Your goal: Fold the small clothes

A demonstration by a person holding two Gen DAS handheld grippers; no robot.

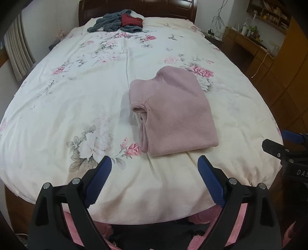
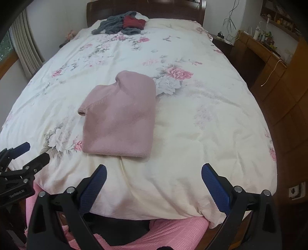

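Note:
A folded pink knit garment [image 1: 173, 113] [image 2: 119, 119] lies flat on the floral duvet [image 1: 77, 96] [image 2: 202, 115], near the foot of the bed. My left gripper [image 1: 154, 167] hovers open just short of the garment's near edge, with nothing between its blue pads. My right gripper [image 2: 154, 173] is also open and holds nothing, back from the same edge. Each gripper shows at the side of the other's view: the right one [image 1: 288, 146], the left one [image 2: 23, 159]. A heap of grey and dark red clothes [image 1: 119, 22] [image 2: 123, 23] sits at the far end by the headboard.
A dark wooden headboard [image 1: 138, 7] closes the far end. A wooden desk and shelves [image 1: 250, 44] [image 2: 259, 52] stand along the right wall, over a wooden floor. A curtain [image 1: 17, 55] hangs at the left. Pink checked fabric [image 2: 173, 230] lies below the bed's near edge.

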